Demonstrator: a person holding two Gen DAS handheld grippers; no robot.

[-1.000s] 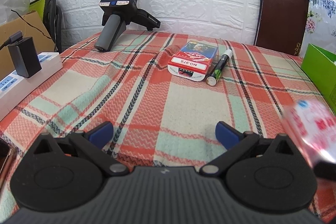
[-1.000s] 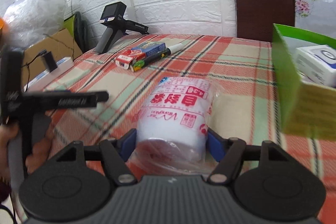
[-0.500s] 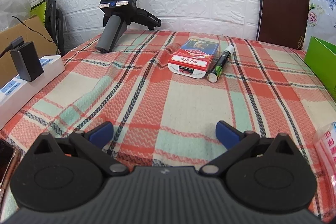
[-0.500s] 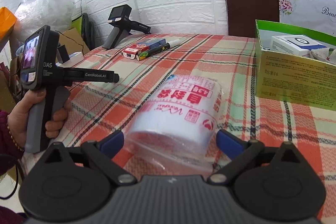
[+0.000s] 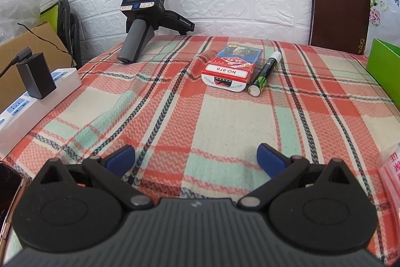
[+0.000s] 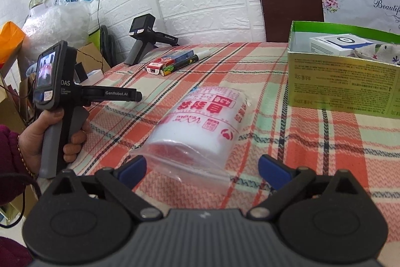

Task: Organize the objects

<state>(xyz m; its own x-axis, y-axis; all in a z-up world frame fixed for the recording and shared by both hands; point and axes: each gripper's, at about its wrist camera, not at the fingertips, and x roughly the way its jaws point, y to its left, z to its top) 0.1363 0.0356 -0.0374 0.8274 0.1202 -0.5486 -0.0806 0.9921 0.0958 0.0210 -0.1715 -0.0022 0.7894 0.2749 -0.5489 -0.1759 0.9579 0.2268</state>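
Note:
A clear plastic bag pack with red print (image 6: 207,124) lies flat on the plaid tablecloth (image 6: 262,66); its edge shows at the far right of the left wrist view (image 5: 391,179). My right gripper (image 6: 202,169) is open, its blue pads apart from the bag's near edge, which lies between them. My left gripper (image 5: 195,159) is open over bare cloth with nothing between its fingers; a hand holds it (image 6: 135,96) left of the bag. A red and blue card box (image 5: 231,69) and a marker (image 5: 266,71) lie side by side further back.
A green open box (image 6: 337,89) at the right holds a white carton (image 6: 337,44). A spare gripper device (image 5: 147,14) stands at the back left. A power strip (image 5: 32,104) with a black adapter (image 5: 35,74) lines the left edge. A brown chair back (image 5: 337,1) stands behind.
My right gripper opened, let go of the bag and drew back from it; the bag now rests on the cloth. The left gripper has stayed where it was.

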